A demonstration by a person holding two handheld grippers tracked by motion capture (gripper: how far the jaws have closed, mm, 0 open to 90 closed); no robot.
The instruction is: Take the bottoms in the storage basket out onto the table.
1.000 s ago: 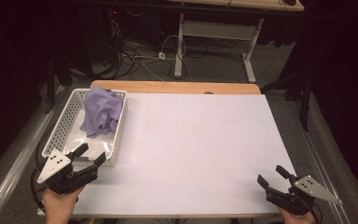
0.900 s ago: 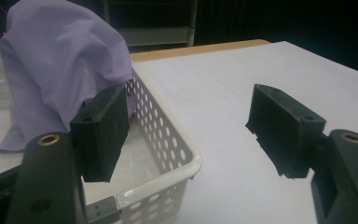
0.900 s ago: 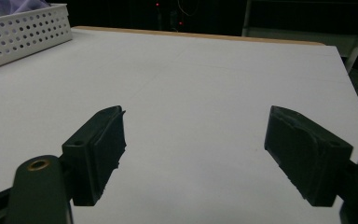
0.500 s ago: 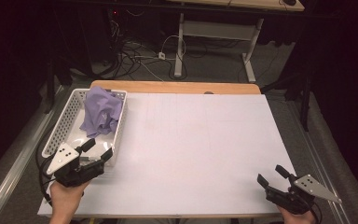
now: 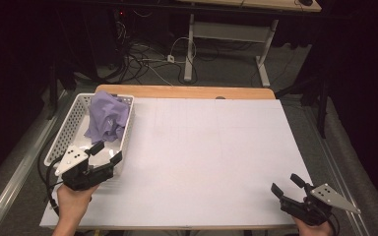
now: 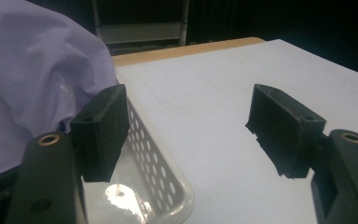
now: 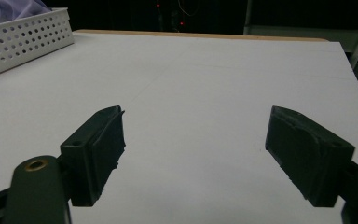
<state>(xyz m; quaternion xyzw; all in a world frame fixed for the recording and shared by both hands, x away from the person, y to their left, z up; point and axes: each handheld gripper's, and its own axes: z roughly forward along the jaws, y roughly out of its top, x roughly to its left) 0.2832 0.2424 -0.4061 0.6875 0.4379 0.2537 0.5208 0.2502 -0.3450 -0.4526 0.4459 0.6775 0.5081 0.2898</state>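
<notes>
Left gripper point(image 5: 107, 153) over near end of white perforated plastic basket point(image 5: 68, 132), at table's left edge. Jaws wide apart, nothing between them; in left gripper view one jaw sits above basket interior, other above table, straddling basket's right wall. Crumpled lilac cloth point(image 5: 107, 115) heaped in basket's far half, just beyond jaws, not touched. Right gripper point(image 5: 287, 185) low at near right corner of white-covered table point(image 5: 216, 147), well apart from basket. Jaws wide open, empty.
</notes>
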